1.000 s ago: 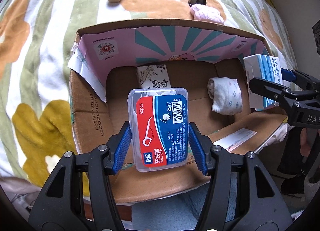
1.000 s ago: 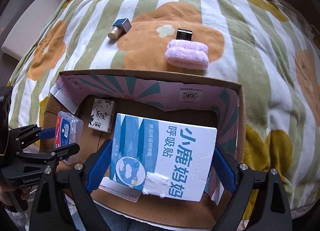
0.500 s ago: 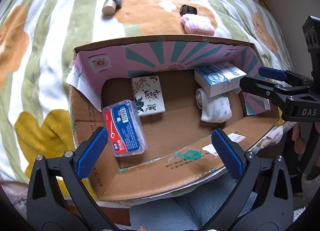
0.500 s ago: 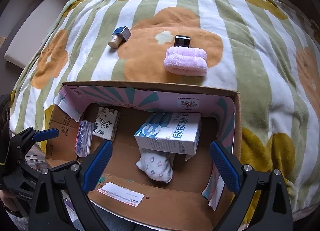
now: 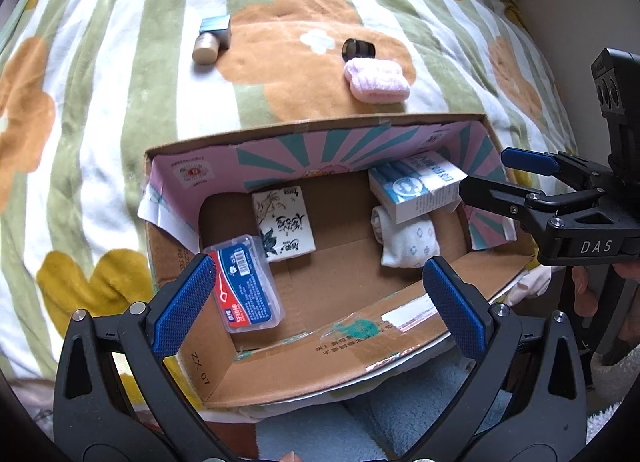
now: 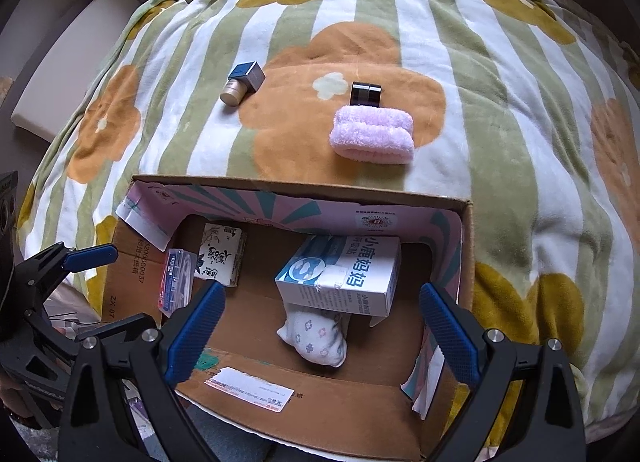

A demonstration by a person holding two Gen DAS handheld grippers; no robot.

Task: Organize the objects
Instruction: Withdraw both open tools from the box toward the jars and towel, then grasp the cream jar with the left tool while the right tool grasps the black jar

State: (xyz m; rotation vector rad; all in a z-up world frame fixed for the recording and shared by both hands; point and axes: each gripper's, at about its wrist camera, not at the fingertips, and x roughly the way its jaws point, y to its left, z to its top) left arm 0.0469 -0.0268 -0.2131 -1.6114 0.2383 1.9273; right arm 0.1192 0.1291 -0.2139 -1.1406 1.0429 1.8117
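An open cardboard box (image 5: 320,366) (image 6: 320,410) lies on a flowered blanket. In it are a clear floss-pick case (image 5: 244,282) (image 6: 174,282) leaning at the left wall, a white tissue pack (image 5: 284,228) (image 6: 220,258), a rolled white sock (image 5: 408,240) (image 6: 316,336) and a blue-and-white carton (image 5: 416,190) (image 6: 344,274) resting on the sock. My left gripper (image 5: 320,302) is open and empty above the box's near edge. My right gripper (image 6: 320,334) is open and empty above the box; it also shows in the left wrist view (image 5: 508,174).
On the blanket (image 5: 120,82) (image 6: 500,122) beyond the box lie a pink folded towel (image 5: 378,80) (image 6: 372,134), a small black cylinder (image 5: 358,50) (image 6: 365,94) and a bottle with a blue cube cap (image 5: 212,40) (image 6: 242,82). A white label (image 6: 250,388) sticks to the box's near flap.
Both grippers opened and let go: the floss-pick case and the carton now lie in the box. Both grippers have since drawn back and up a little from the box.
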